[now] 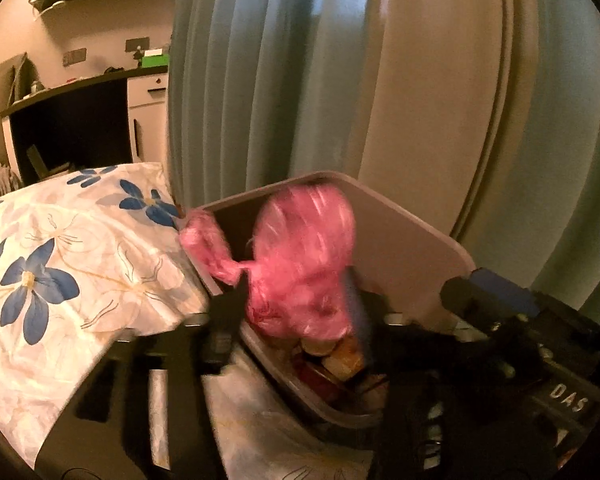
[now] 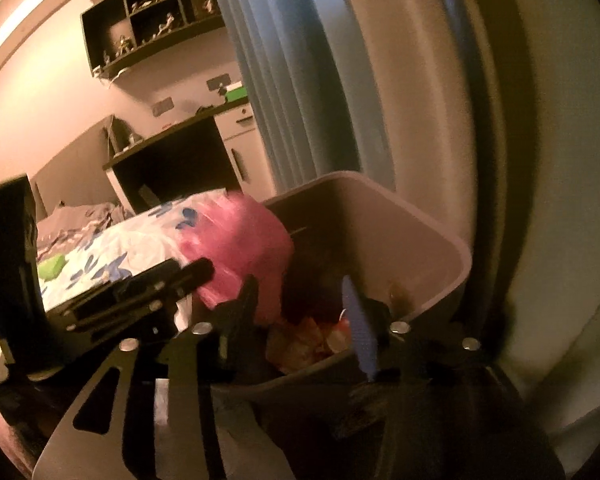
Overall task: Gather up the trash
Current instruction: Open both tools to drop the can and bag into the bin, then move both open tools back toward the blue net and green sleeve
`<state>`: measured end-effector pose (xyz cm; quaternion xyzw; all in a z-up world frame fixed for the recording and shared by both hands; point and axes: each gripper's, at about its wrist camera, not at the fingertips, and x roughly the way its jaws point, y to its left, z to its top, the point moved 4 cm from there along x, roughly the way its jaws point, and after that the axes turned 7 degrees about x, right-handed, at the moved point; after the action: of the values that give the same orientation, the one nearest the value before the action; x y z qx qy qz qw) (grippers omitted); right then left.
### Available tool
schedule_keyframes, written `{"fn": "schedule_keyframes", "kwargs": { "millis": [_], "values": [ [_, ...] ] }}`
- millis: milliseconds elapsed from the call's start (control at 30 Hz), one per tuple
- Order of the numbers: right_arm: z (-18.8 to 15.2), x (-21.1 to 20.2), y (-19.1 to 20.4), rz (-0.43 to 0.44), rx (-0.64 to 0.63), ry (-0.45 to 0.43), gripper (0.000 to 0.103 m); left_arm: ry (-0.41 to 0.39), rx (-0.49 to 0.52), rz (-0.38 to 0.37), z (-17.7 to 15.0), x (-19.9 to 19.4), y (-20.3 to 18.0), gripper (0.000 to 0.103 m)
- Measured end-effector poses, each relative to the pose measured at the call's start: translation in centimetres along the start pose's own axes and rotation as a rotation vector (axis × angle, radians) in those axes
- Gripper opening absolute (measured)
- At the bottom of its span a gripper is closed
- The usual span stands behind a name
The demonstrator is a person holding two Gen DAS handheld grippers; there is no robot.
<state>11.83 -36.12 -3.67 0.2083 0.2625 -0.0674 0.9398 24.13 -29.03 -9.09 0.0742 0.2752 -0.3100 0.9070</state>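
Both tongs, the left tongs (image 1: 296, 312) and the right tongs (image 2: 300, 312), stand about half wide over the grey trash bin (image 1: 412, 248) beside the bed (image 1: 60, 248), and neither grips anything. Between them the pink plastic bag (image 1: 304, 256), blurred, is free at the bin's mouth, above the trash inside (image 1: 340, 356). I judge this is the dropping step; next the tongs must pull back and look for more trash.
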Motion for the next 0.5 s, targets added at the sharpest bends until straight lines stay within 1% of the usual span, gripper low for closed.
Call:
{"fn": "schedule_keyframes", "kwargs": {
  "millis": [67, 100, 133, 167, 200, 267, 300, 367, 433, 467, 500],
  "values": [
    [0.1, -0.3, 0.0, 0.000, 0.001, -0.012, 0.051, -0.013, -0.006, 0.009, 0.0, -0.4, 0.0, 0.072],
    [0.2, -0.5, 0.0, -0.002, 0.001, -0.020, 0.054, -0.017, -0.011, 0.018, -0.1, -0.7, 0.1, 0.076],
    [0.3, -0.7, 0.0, -0.003, 0.001, -0.029, 0.058, -0.024, -0.024, 0.035, -0.2, -1.2, 0.5, 0.083],
    [0.3, -0.9, 0.0, -0.002, 0.003, -0.039, 0.061, -0.028, -0.030, 0.042, -0.2, -1.5, 0.7, 0.086],
    [0.4, -1.2, 0.1, 0.001, 0.006, -0.052, 0.064, -0.031, -0.037, 0.053, -0.4, -1.8, 0.9, 0.088],
    [0.5, -1.6, 0.2, 0.002, 0.013, -0.072, 0.073, -0.031, -0.051, 0.097, -0.8, -2.8, 1.8, 0.092],
    [0.5, -1.7, 0.4, 0.004, 0.014, -0.080, 0.074, -0.033, -0.059, 0.119, -1.2, -3.5, 2.4, 0.092],
    [0.6, -2.1, 0.9, 0.012, 0.009, -0.099, 0.080, -0.041, -0.069, 0.159, -1.6, -4.8, 3.3, 0.093],
    [0.4, -2.5, 1.4, 0.020, 0.003, -0.118, 0.083, -0.061, -0.089, 0.227, -2.2, -6.7, 4.8, 0.094],
    [0.3, -2.6, 1.8, 0.026, -0.003, -0.120, 0.085, -0.070, -0.098, 0.242, -2.3, -7.3, 5.4, 0.095],
    [0.2, -2.6, 2.1, 0.031, -0.008, -0.118, 0.085, -0.082, -0.116, 0.274, -2.7, -8.4, 6.4, 0.096]
  ]
}}
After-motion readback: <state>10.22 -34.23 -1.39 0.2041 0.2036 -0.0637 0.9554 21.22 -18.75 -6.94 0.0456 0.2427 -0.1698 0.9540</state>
